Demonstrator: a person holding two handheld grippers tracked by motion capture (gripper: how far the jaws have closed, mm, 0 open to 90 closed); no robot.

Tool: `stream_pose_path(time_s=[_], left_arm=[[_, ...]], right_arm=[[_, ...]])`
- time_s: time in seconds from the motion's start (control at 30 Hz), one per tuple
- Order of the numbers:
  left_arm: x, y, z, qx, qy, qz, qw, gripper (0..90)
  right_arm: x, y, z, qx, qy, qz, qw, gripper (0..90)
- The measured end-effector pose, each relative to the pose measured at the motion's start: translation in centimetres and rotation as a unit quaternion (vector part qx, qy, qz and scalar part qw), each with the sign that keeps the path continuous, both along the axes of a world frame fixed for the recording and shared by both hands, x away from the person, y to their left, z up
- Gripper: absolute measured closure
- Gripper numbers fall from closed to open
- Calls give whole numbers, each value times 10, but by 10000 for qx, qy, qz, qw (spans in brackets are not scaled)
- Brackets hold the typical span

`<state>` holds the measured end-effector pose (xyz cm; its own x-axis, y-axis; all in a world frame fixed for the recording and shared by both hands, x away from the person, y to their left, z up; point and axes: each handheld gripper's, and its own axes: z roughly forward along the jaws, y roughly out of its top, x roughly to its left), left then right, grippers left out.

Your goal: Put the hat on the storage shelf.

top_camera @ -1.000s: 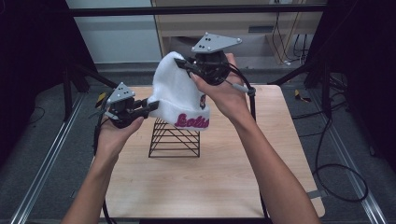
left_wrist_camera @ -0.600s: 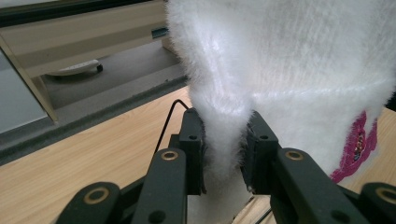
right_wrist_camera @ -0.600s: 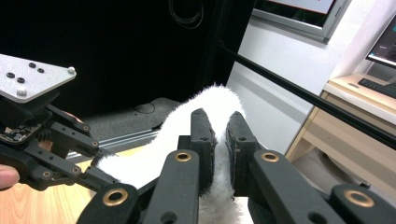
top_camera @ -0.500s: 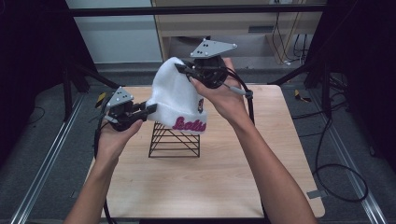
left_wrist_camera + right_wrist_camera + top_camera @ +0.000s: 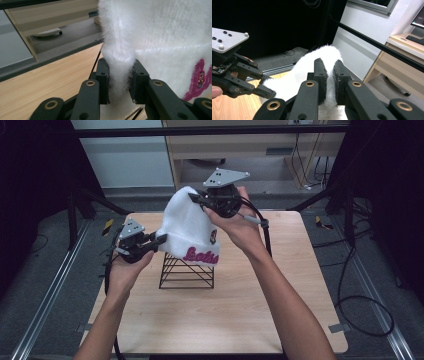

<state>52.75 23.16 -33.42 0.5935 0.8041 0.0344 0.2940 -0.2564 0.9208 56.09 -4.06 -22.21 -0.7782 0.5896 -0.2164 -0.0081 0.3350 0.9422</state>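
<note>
Placement incomplete: white knit beanie (image 5: 187,227) hangs pinched between left gripper (image 5: 159,241) on its folded brim and right gripper (image 5: 196,198) on its crown, directly above black wire stand (image 5: 186,272), unseated.

Desk (image 5: 300,285): light wood, square. Wooden cabinet (image 5: 260,150) behind it. Black cables (image 5: 360,300) on the grey floor (image 5: 380,250), right side.

Your high view's evenly lit on the table (image 5: 280,320), dark at both side edges. Close in, your white beanie (image 5: 160,30) glares slightly and your jaws blur softly.
</note>
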Motion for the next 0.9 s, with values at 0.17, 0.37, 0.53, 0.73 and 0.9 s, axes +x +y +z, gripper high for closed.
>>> stream_pose_path(time_s=[0.17,0.37,0.53,0.73,0.9], left_arm=[[1,0,-7,-8,-22,59,10000,719],[-2,3,-14,-25,-47,100,9999,717],[-8,8,-19,-146,-83,115,9998,717],[-13,15,-27,-215,-85,125,9997,715],[-14,17,-31,-169,-79,143,9997,714]], right_arm=[[2,-1,-5,-28,33,-12,10000,840],[0,0,-11,-25,68,4,10000,839],[-4,2,-13,-23,41,63,10000,838],[-9,5,-17,-83,30,121,9999,837],[-10,8,-19,-141,35,144,9998,836]])
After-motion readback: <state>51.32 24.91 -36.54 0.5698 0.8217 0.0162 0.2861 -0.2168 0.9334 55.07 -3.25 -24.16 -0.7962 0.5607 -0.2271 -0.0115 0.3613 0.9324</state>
